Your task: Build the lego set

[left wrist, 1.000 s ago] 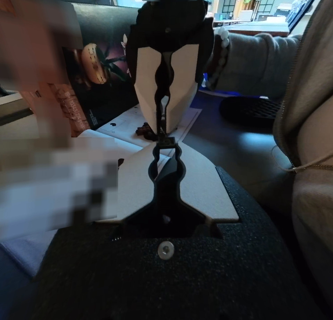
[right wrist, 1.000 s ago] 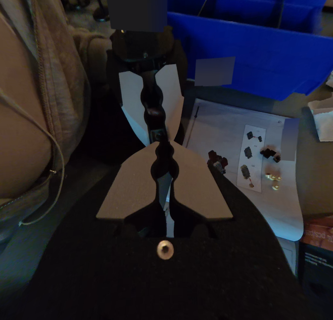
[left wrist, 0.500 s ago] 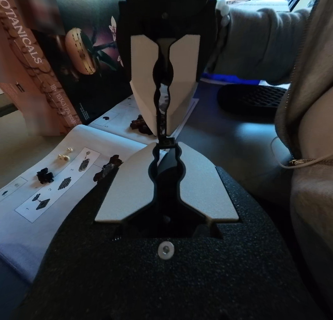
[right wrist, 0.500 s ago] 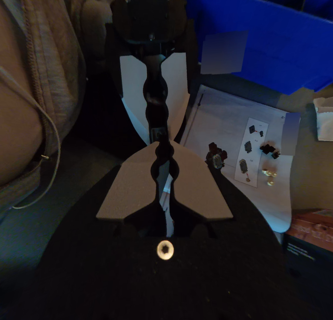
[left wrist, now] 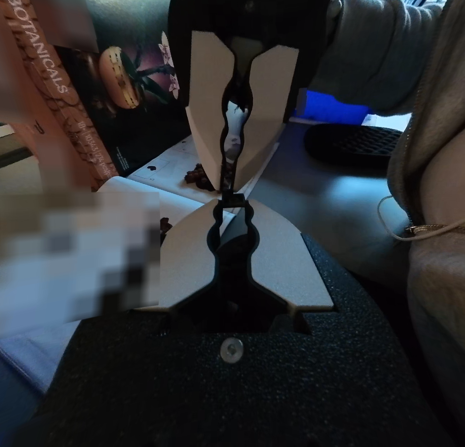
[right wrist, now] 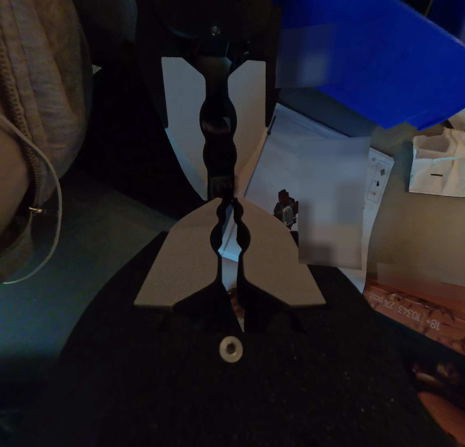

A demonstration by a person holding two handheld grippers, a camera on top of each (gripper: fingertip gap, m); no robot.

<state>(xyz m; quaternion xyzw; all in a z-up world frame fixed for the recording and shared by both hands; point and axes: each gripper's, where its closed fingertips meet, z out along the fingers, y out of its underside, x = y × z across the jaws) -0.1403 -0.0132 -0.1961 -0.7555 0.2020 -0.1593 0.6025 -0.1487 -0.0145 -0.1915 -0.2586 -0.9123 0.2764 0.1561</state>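
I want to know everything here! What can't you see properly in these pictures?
- Booklet, left wrist view: a blurred patch covers most of it.
- Small black brick at the left tool: too dark to tell its shape.
- Booklet drawings, right wrist view: mostly blurred over, the rest too small.
- Brown brick pile: dim, partly behind the right tool.
- Blue bin: cut off by the edge.

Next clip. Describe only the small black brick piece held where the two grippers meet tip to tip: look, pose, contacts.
The small black piece is a tiny, squarish, flat plastic brick element, dark and matte. It sits clear of the table, pinched across its width at the tips of the left gripper, whose jaws stand slightly apart around it. The right gripper, jaws nearly together, meets it from the opposite side; what that one pinches is too dark to tell. From the right wrist view its face shows a round mark.
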